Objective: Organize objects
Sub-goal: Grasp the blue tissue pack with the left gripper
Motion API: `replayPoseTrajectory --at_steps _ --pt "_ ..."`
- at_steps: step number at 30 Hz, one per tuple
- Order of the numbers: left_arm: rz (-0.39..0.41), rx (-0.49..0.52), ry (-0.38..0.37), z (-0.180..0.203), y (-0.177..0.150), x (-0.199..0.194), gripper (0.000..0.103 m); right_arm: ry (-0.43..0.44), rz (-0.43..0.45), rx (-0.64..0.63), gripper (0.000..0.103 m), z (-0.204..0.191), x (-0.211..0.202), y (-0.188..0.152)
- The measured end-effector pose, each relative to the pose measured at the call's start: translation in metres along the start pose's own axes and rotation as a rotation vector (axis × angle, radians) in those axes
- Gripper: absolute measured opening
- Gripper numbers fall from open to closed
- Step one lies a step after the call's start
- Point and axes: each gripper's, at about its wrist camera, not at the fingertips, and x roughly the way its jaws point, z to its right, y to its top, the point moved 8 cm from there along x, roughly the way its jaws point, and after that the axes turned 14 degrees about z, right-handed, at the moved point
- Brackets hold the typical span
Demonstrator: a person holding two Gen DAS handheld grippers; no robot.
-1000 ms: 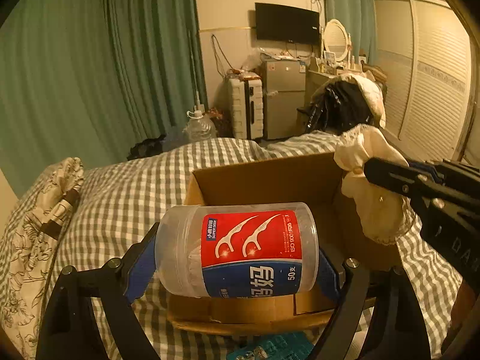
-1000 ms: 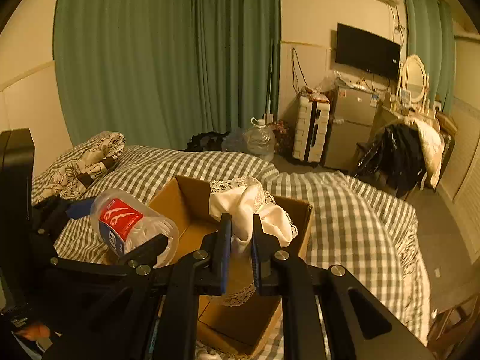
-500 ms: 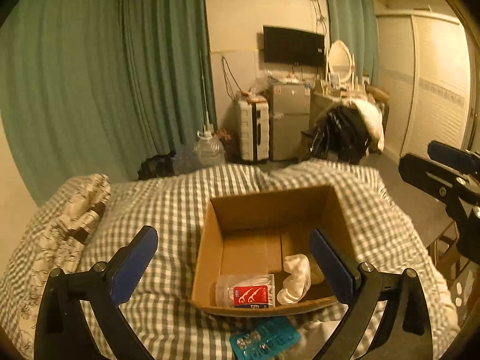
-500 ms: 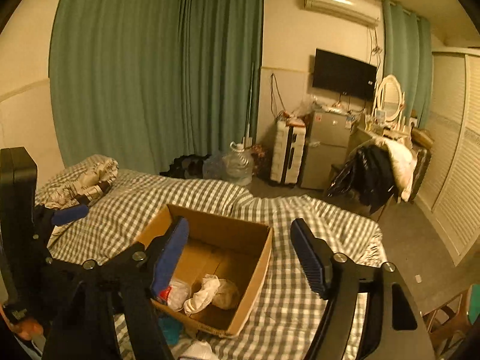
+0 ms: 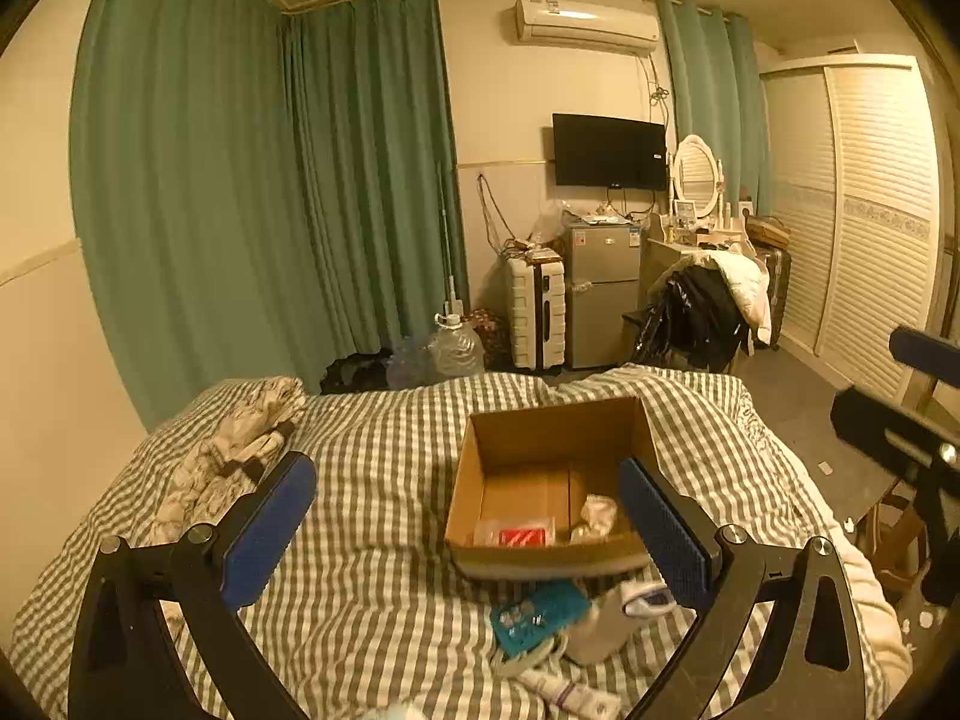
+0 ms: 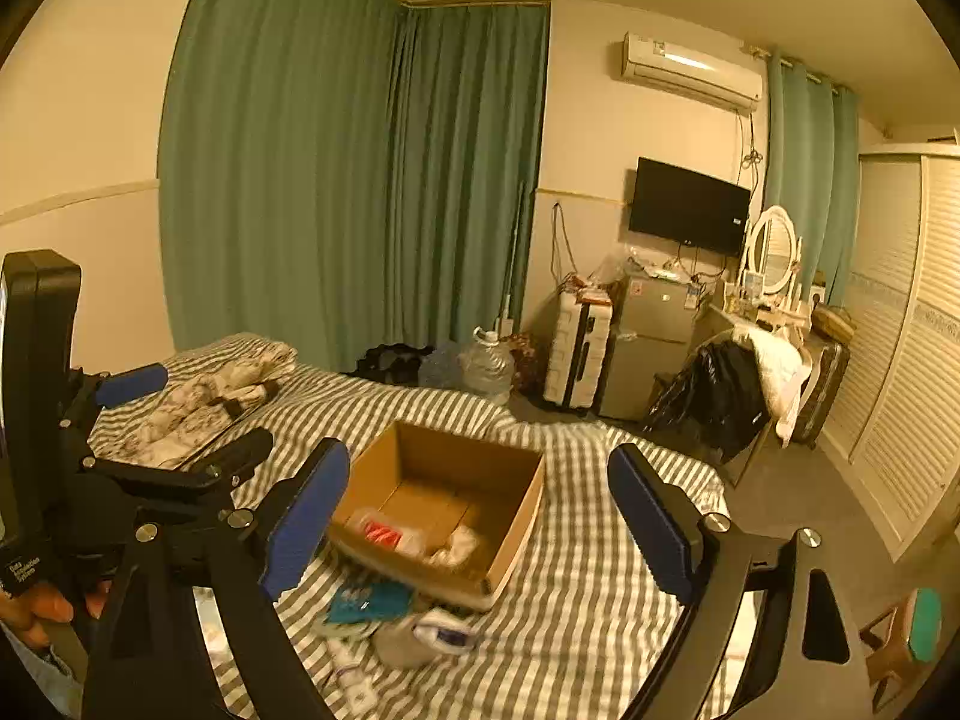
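An open cardboard box (image 5: 480, 468) (image 6: 516, 516) sits on the checked bed. Inside lie the clear floss-pick jar with a red label (image 5: 519, 536) (image 6: 384, 531) and a white lace cloth (image 5: 594, 510) (image 6: 459, 540). My left gripper (image 5: 468, 531) is open and empty, raised above and behind the box. My right gripper (image 6: 480, 516) is open and empty, also raised behind the box. In front of the box lie a teal pack (image 5: 537, 612) (image 6: 369, 597), a white sock (image 5: 618, 618) (image 6: 420, 636) and a small tube (image 5: 570, 690).
A patterned pillow (image 5: 234, 450) lies at the bed's left. Beyond the bed stand a water jug (image 5: 456, 348), a white suitcase (image 5: 537, 312), a small fridge (image 5: 603, 294) and a chair with clothes (image 5: 708, 306). Green curtains hang on the left; a wardrobe stands at right.
Both grippers opened and let go: the jar and the cloth now lie in the box. Both grippers have pulled up and back from the box.
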Motion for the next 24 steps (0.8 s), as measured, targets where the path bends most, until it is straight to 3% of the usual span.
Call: replayPoseTrajectory --at_steps 5,9,14,24 --pt "-0.051 -0.023 0.018 -0.009 -0.037 -0.013 0.103 0.000 -0.034 0.024 0.090 -0.013 -0.020 -0.036" --pt "-0.123 -0.044 0.076 -0.028 -0.084 -0.016 0.103 -0.023 -0.064 0.024 0.090 -0.014 -0.020 -0.076" --pt "-0.237 -0.083 0.135 -0.049 -0.142 -0.012 0.103 -0.059 -0.167 0.015 0.090 -0.015 -0.006 -0.128" --pt "-0.423 -0.034 0.173 -0.050 -0.219 0.003 0.103 -0.023 -0.272 0.041 0.090 -0.025 0.018 -0.175"
